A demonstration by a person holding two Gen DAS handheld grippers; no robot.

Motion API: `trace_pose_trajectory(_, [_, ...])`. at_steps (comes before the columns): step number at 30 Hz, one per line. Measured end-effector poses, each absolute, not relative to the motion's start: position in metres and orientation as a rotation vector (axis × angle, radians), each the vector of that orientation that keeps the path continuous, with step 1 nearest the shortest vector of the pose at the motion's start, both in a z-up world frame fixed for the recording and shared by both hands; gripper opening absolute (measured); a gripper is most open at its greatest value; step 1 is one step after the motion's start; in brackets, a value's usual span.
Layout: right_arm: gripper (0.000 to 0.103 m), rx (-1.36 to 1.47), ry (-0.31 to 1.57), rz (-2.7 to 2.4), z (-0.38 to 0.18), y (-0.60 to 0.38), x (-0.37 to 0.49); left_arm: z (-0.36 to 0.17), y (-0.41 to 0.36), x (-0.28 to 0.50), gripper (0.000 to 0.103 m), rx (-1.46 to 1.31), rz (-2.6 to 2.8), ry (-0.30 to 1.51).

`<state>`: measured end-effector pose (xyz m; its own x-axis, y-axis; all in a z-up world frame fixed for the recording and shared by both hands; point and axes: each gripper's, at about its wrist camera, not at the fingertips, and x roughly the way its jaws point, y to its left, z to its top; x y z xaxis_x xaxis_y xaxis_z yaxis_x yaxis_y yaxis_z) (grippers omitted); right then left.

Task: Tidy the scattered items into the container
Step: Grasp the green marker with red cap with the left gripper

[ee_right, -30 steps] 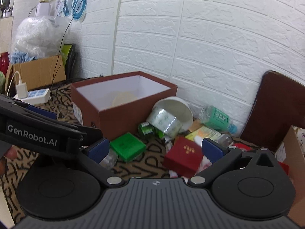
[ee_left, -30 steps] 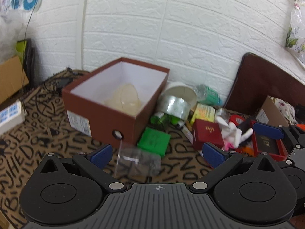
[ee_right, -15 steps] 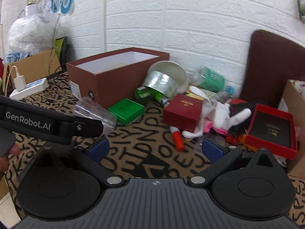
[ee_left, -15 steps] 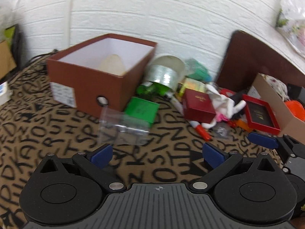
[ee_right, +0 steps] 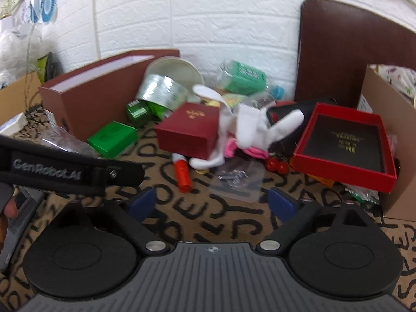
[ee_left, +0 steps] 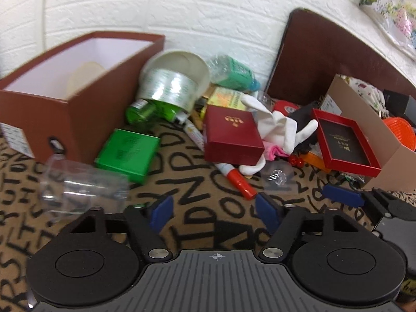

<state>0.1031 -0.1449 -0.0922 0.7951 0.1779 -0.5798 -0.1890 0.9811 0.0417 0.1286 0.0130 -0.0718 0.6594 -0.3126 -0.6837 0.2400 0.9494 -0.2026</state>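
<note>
My left gripper (ee_left: 213, 212) hangs low over the letter-patterned cloth (ee_left: 197, 182), its fingers spread with nothing between them; my right gripper (ee_right: 212, 204) is spread and empty too, just short of a small clear packet (ee_right: 235, 179) lying on the cloth. The brown box (ee_left: 70, 104) sits at the cloth's far left by the brick wall, open-topped, with a pale rounded thing inside. The loose items lie outside it: a clear plastic cup (ee_left: 83, 188) on its side, a green box (ee_left: 127, 153), a dark red box (ee_left: 231, 135), a white plush (ee_left: 280, 127) and a red-capped tube (ee_left: 234, 180).
</note>
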Motion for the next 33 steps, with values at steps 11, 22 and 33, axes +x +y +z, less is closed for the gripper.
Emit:
trace_pose_trajectory(11, [0.064, 0.037, 0.669, 0.17, -0.112, -0.171, 0.129, -0.096, -0.019, 0.168, 0.059, -0.11, -0.344, 0.855])
trace_pose_trajectory(22, [0.062, -0.001, 0.636, 0.178, -0.115, -0.163, 0.147, -0.1, -0.027, 0.183, 0.03, -0.06, -0.306, 0.836])
trace_pose_trajectory(33, [0.02, 0.062, 0.663, 0.188, -0.108, -0.169, 0.125, -0.094, -0.012, 0.157, 0.015, -0.093, -0.291, 0.879])
